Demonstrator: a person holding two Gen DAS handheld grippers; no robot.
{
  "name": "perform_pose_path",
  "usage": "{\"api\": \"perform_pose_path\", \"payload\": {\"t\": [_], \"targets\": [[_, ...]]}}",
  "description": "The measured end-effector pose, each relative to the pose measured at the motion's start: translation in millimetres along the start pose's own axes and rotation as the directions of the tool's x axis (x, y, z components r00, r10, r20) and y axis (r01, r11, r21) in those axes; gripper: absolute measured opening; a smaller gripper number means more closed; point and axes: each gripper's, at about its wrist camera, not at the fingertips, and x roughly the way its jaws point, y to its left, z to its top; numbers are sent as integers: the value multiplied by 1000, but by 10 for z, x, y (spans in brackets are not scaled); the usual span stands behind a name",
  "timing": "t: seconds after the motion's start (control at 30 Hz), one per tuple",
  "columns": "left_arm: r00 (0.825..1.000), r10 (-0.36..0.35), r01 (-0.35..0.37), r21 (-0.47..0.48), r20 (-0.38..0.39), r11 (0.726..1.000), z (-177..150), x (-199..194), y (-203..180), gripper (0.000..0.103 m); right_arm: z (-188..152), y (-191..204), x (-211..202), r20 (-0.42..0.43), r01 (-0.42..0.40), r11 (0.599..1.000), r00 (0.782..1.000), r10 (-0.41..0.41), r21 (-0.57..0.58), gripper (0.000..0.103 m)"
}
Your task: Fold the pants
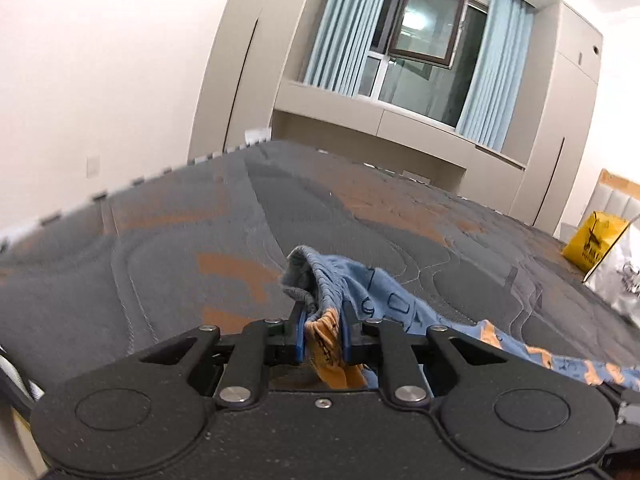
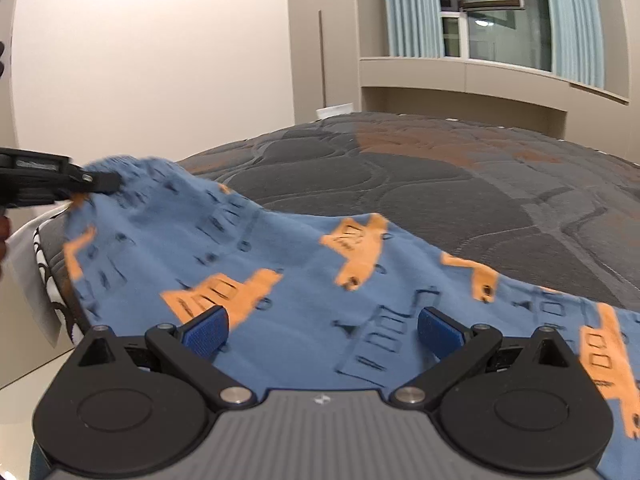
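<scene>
Left tool point(image 1: 323, 332) clamped on pants point(image 2: 304, 264), right tool point(image 2: 322, 330) agape.

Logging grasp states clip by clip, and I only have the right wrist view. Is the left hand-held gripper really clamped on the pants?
Observer: Yes. The left hand-held gripper is shut on bunched fabric of the pants.
Operator: Which part?
Observer: The gathered elastic waistband, grey inside showing.
Operator: Anything else on the bed?
Observer: A yellow bag at the mattress far right edge.
</scene>
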Motion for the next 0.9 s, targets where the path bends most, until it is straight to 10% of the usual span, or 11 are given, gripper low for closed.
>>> {"api": "perform_pose_path", "payload": {"t": [0.2, 0.53, 0.77, 0.9], "targets": [[985, 99, -96, 28, -138, 995, -261, 231, 48, 19, -90, -76, -65, 6, 65, 998, 998, -65, -13, 103], [976, 168, -168, 12, -137, 986, -241, 244, -51, 24, -244, -180, -346, 75, 187, 968, 981, -176, -167, 103], [949, 294, -298, -26, -111, 954, -224, 166, -189, 44, -460, -961, -760, 77, 383, 920, 923, -378, -76, 103], [933, 356, -357, -5, -50, 934, -173, 72, -508, 76, -661, -1458, -1021, 83, 513, 858, 854, -514, 31, 103]]}}
